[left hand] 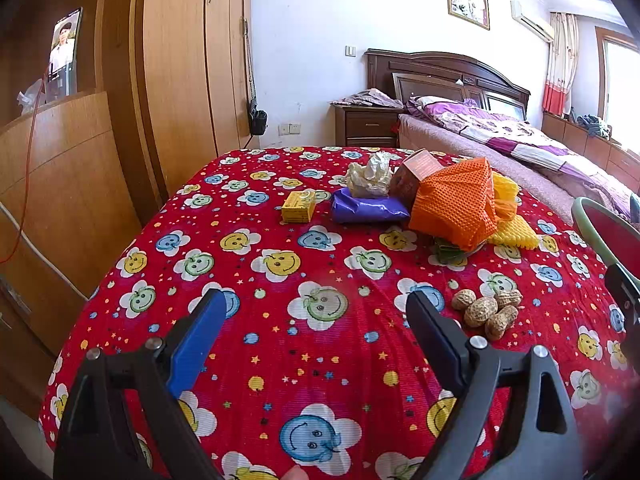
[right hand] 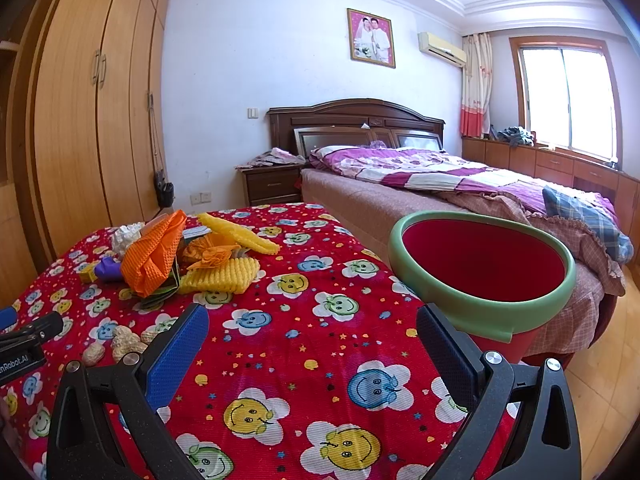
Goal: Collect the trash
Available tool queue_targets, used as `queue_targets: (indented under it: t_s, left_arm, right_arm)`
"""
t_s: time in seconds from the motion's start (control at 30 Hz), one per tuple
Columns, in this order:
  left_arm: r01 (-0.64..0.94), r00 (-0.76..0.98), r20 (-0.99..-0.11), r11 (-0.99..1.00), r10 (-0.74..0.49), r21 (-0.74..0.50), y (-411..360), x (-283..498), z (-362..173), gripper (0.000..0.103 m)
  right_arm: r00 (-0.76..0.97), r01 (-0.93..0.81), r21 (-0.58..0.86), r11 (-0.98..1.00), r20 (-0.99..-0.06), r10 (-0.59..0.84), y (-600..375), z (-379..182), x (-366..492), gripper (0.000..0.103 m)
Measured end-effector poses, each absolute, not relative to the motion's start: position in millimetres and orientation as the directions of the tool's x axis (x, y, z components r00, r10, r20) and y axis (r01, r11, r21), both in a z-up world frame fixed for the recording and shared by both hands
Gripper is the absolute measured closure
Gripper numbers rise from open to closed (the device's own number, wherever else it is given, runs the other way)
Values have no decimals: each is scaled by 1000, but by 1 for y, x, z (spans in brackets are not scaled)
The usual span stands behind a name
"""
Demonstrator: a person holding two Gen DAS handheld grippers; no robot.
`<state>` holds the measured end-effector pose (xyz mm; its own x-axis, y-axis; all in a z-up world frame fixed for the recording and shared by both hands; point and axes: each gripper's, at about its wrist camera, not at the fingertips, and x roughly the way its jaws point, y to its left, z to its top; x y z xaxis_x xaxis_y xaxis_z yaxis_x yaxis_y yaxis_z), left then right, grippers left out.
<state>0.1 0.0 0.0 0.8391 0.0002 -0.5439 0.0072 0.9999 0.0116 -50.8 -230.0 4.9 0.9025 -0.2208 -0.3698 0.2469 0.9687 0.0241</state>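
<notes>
Your left tongs [left hand: 316,308] hang spread wide above the table [left hand: 280,320] with nothing between the blue pads; your right tongs [right hand: 312,328] are likewise released and empty, poised over the table's right side; the table wears a red cloth printed with smiling flowers, and all the trash lies on it toward the far end; a cluster of peanuts in their shells [left hand: 488,310] sits just beside your left tongs' right finger, and in the right wrist view those same peanuts [right hand: 120,344] show beyond your right tongs' left finger; farther back a small yellow box [left hand: 298,206] lies apart to the left, with a purple wrapper [left hand: 368,208] next to it and a crumpled white paper [left hand: 370,178] right behind the wrapper; an orange foam net [left hand: 456,204] heaps up to the right of these, leaning against a brownish carton [left hand: 416,172], with yellow foam netting [right hand: 220,276] spread beside and behind it and some green packaging [left hand: 448,254] poking out from under the orange net; the bin [right hand: 484,276], red with a green rim, stands off the table's right edge, between the table and the bed [right hand: 440,184], near your right tongs' right finger, and what you can see of its inside holds nothing
</notes>
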Motion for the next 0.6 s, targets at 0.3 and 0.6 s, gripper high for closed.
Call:
queue_targets:
  t_s: [0.3, 0.6]
  left_arm:
    - [7, 839, -545, 1000, 0, 11, 0, 0, 0, 12]
    - [9, 838, -546, 1000, -2, 11, 0, 0, 0, 12]
  right_arm:
    - [903, 247, 22, 969, -369, -222, -229, 5, -51, 0]
    - [903, 247, 19, 969, -368, -223, -229, 5, -51, 0]
